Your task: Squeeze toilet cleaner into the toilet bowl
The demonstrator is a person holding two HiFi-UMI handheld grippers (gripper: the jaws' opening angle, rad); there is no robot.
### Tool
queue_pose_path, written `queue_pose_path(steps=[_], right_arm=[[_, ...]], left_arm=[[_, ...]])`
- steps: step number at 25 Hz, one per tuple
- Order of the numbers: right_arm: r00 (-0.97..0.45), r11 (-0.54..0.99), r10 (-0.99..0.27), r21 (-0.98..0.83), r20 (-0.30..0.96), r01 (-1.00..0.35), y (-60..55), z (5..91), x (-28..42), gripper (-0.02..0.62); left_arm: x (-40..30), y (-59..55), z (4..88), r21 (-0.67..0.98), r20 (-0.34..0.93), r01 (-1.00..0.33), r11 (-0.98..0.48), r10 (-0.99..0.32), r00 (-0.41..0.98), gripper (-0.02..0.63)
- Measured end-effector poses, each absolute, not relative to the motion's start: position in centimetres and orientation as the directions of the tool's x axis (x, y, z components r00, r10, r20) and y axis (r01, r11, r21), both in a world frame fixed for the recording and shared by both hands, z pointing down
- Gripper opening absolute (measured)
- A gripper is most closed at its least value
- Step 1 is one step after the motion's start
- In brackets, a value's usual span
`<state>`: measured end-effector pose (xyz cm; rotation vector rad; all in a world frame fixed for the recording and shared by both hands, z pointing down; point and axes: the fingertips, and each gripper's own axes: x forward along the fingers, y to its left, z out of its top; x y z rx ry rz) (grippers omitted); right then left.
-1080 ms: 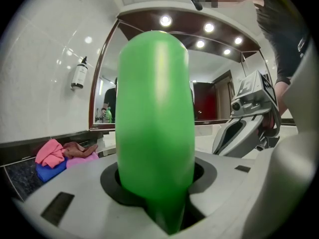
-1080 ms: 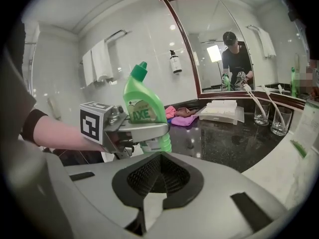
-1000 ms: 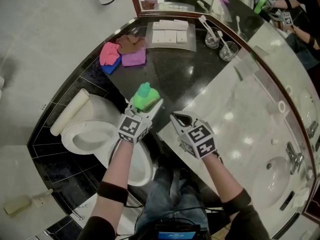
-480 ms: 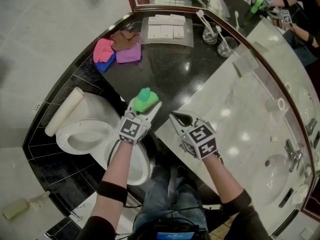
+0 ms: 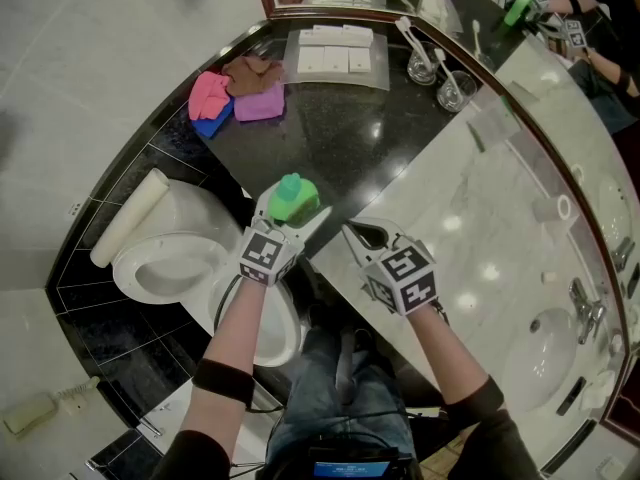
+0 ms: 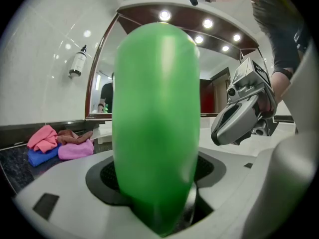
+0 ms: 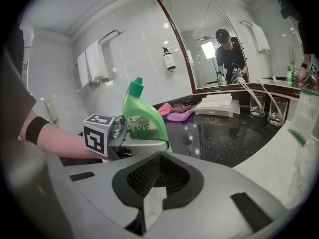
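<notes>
Green toilet-cleaner bottle (image 5: 293,196) upright at the near edge of the black worktop (image 5: 340,128) — left gripper (image 5: 296,211) loosened around it.

The left gripper's jaws have just been opening and now stand wide on either side of the bottle, which sits between them unclamped, its cap pointing up. The toilet bowl (image 5: 130,278) lies just below and to the left of that edge. The right gripper (image 5: 352,232) is clenched on nothing, hovering beside the bottle over the edge of the pale marble worktop (image 5: 480,218) — well apart from the pink, blue and brown cloths (image 5: 235,93) at the black worktop's far edge.
</notes>
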<state>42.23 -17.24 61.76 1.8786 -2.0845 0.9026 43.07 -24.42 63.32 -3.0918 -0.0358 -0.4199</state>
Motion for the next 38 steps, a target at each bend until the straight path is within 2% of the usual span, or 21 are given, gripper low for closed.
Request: queue_pose_path(steps=[5, 13, 20, 21, 24, 25, 27, 34, 38], right_arm=[[-0.171, 0.008, -0.835, -0.299, 0.523, -0.954, -16.2, 61.0, 42.7, 0.000], [-0.190, 0.056, -0.843, -0.270, 0.504, -0.961, -13.7, 57.2, 41.9, 0.000], [-0.248, 0.134, -0.838, -0.258, 0.485, -0.957, -9.8, 54.3, 39.3, 0.000], [-0.260, 0.148, -0.838, -0.259, 0.479, -0.955, -9.3, 53.9, 38.7, 0.000], [-0.304, 0.199, -0.833, -0.263, 0.462, -0.944, -7.8, 52.5, 36.8, 0.000], [-0.320, 0.218, -0.829, -0.263, 0.458, -0.940, -7.5, 52.2, 35.9, 0.000], [-0.352, 0.256, -0.819, -0.259, 0.454, -0.931, -7.0, 51.6, 34.1, 0.000], [-0.456, 0.364, -0.773, -0.280, 0.441, -0.888, -6.6, 49.8, 26.6, 0.000], [-0.502, 0.420, -0.748, -0.277, 0.433, -0.864, -6.4, 49.0, 21.2, 0.000]], left_arm=[[42.6, -24.0, 61.8, -0.026, 0.298, 0.010, -1.000, 0.002, 0.954, 0.417], [37.6, -22.2, 58.2, -0.058, 0.366, -0.085, -0.995, -0.100, 0.925, 0.417], [28.1, -19.6, 55.4, -0.069, 0.432, -0.286, -0.956, -0.287, 0.855, 0.409], [26.4, -19.1, 54.5, -0.065, 0.425, -0.326, -0.943, -0.322, 0.846, 0.366], [21.9, -16.3, 50.9, -0.087, 0.408, -0.429, -0.899, -0.425, 0.808, 0.125], [20.3, -15.3, 50.0, -0.101, 0.407, -0.459, -0.882, -0.458, 0.790, 0.068], [17.2, -13.5, 48.6, -0.109, 0.409, -0.518, -0.848, -0.513, 0.755, 0.006], [6.2, -9.5, 46.5, -0.067, 0.428, -0.710, -0.701, -0.663, 0.614, 0.000], [0.3, -8.0, 46.1, -0.048, 0.439, -0.766, -0.640, -0.703, 0.560, 0.000]])
